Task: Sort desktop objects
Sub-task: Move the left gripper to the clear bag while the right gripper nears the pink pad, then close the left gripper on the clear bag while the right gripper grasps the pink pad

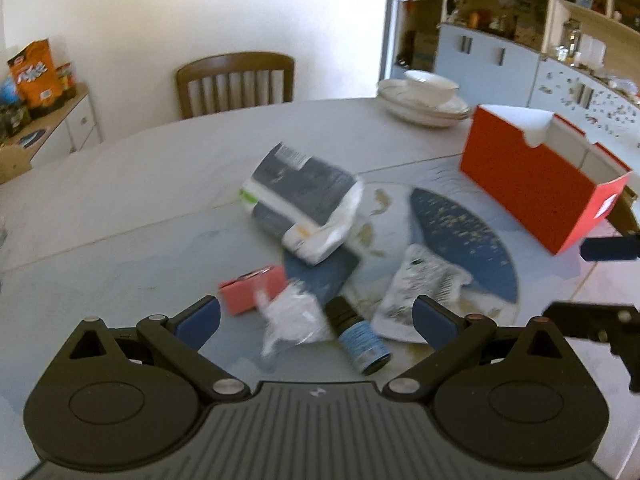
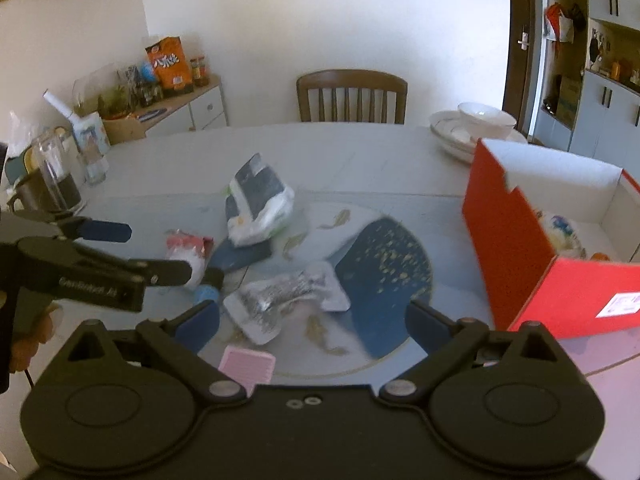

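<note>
Both tools were empty, jaws wide: left tool point(image 1: 316, 316) low centre over the dark bottle point(image 1: 358, 338), right tool point(image 2: 312, 320) over the foil pack point(image 2: 280, 298). Red box point(image 2: 532, 248) sat right of frame. I judged pick-up pending; next: descend, close.

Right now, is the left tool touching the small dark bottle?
Apart. Left wrist view: left tool is open, the small dark bottle lying between its pads, table visible either side.
</note>
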### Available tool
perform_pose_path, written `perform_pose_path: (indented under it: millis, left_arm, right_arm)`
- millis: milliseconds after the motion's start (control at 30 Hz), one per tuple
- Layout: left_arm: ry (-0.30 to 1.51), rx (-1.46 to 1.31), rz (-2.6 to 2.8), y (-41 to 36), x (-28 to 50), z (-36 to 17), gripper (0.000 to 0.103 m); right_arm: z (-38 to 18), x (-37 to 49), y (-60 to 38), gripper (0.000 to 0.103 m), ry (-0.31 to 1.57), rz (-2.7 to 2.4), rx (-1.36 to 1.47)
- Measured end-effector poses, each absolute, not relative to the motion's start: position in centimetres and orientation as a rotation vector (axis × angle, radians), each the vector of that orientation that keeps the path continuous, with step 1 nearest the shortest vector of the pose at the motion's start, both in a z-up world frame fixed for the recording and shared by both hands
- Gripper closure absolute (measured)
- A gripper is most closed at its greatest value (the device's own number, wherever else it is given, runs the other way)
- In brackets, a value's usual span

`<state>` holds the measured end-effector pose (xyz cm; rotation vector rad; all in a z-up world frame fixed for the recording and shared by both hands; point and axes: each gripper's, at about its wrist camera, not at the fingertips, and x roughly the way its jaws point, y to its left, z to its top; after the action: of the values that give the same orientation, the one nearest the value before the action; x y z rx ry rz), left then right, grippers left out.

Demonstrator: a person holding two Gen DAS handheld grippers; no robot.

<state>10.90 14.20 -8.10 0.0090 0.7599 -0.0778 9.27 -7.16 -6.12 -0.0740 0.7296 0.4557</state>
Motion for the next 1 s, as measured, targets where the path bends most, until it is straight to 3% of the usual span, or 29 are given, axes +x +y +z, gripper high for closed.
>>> perform_pose_path:
  millis: [333,500,633,800,1000]
  left_arm:
    - [0.812,-0.003,-0.023,15.2,11.8,-9.9,0.001]
    - [0.834,-0.030,-0.015,15.4,12.2,-10.4,0.003]
    - [0.853,-0.057,0.003,15.7,12.9,-10.7,0.011]
    - [0.866,-0.091,0.020,16.2,13.8,-10.9,0.013]
    - [0.903,-0.118,0.034,16.5,14.9,-11.7,0.026]
  right_arm:
    - [-9.0,8.0,-3.6,0.009,0.773,0.480,-0.136]
    - [-10.1,7.7,-2.4,0.017,0.805,0.502,-0.166]
    - [-10.3,7.6,-2.2,0.020,0.814,0.509,-0.177]
    - [-10.6,7.8,-2.2,0.023,0.833,0.511,-0.173]
    - [-11.3,7.7,-1.9,0.030,0.856,0.523,-0.195]
